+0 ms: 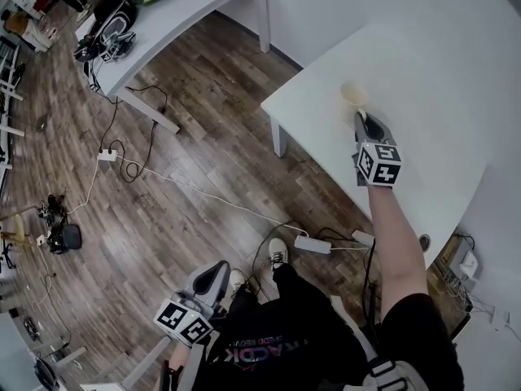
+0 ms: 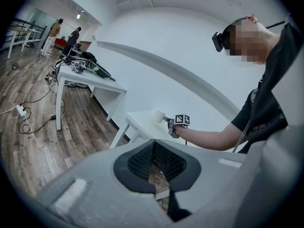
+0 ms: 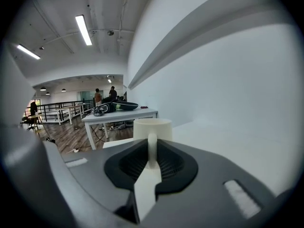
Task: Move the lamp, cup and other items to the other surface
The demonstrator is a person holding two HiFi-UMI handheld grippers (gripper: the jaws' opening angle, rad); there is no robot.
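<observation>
A cream cup (image 1: pixel 354 94) is over the white table (image 1: pixel 423 63), near its left corner. My right gripper (image 1: pixel 361 114) is shut on the cup's handle, reaching in from the table's near side. In the right gripper view the handle (image 3: pixel 152 148) stands upright between the pads, with the cup (image 3: pixel 152 127) just beyond the right gripper (image 3: pixel 152 152). The cup's base is hidden, so I cannot tell whether it touches the table. My left gripper (image 1: pixel 218 277) hangs low by the person's leg, shut and empty. The left gripper view shows its own left gripper (image 2: pixel 153 148) and, far off, the cup (image 2: pixel 158 116). No lamp is in view.
A second white table (image 1: pixel 187 10) at the upper left carries headsets and dark gear. Cables and a power strip (image 1: pixel 313 244) lie on the wood floor between the tables. A white wall runs behind the cup's table. Two people (image 2: pixel 71 39) stand far across the room.
</observation>
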